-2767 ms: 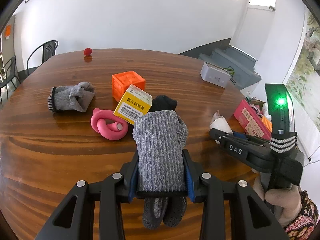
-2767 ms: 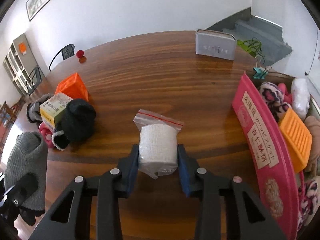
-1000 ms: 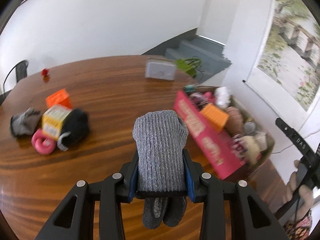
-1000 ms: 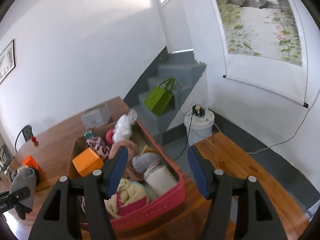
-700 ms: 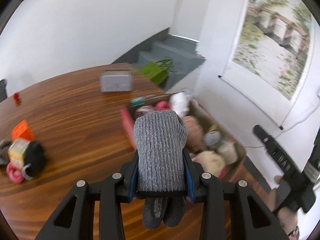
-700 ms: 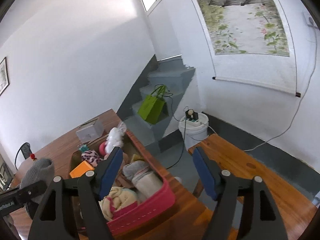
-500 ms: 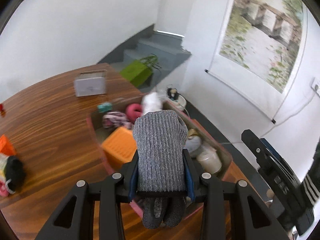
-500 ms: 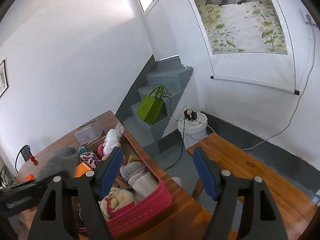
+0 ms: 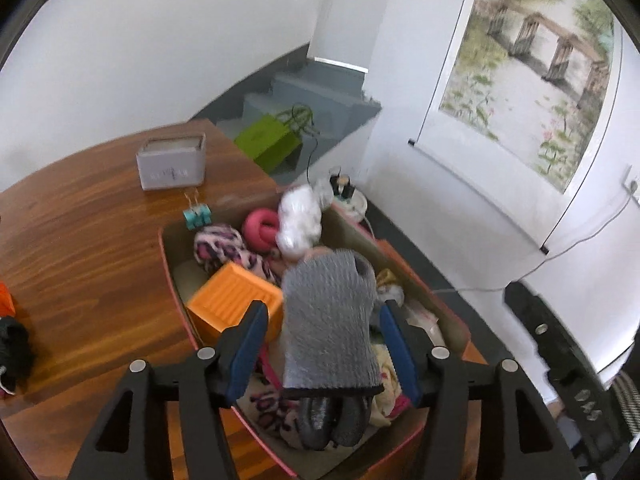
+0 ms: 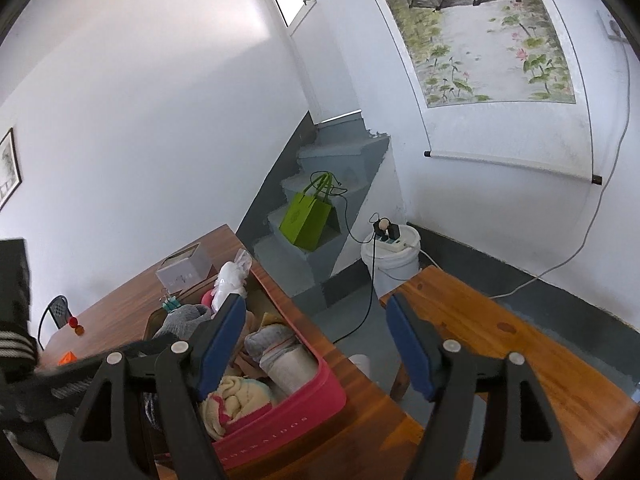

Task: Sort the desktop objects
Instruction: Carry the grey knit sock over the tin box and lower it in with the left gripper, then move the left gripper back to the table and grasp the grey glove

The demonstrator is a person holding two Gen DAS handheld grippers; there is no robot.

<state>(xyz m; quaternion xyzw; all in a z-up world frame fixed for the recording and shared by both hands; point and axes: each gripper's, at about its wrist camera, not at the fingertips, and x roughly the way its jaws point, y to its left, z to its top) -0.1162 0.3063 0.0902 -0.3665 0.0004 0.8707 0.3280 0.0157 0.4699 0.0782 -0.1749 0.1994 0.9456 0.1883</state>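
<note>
Left wrist view: the left gripper hangs right over the pink box, fingers spread wide, and the grey glove sits between them touching neither pad — seemingly let go above the box, though whether it's dropping or resting on the pile can't be told. Below it lie an orange block, a leopard-print bundle, a pink ring and a white bagged roll, all gathered there as sorted goods. Right wrist view: the right gripper is held off to the box's outer side, fingers spread on nothing — probably keeping clear of the drop — with the glove's grey knit showing over the box.
</note>
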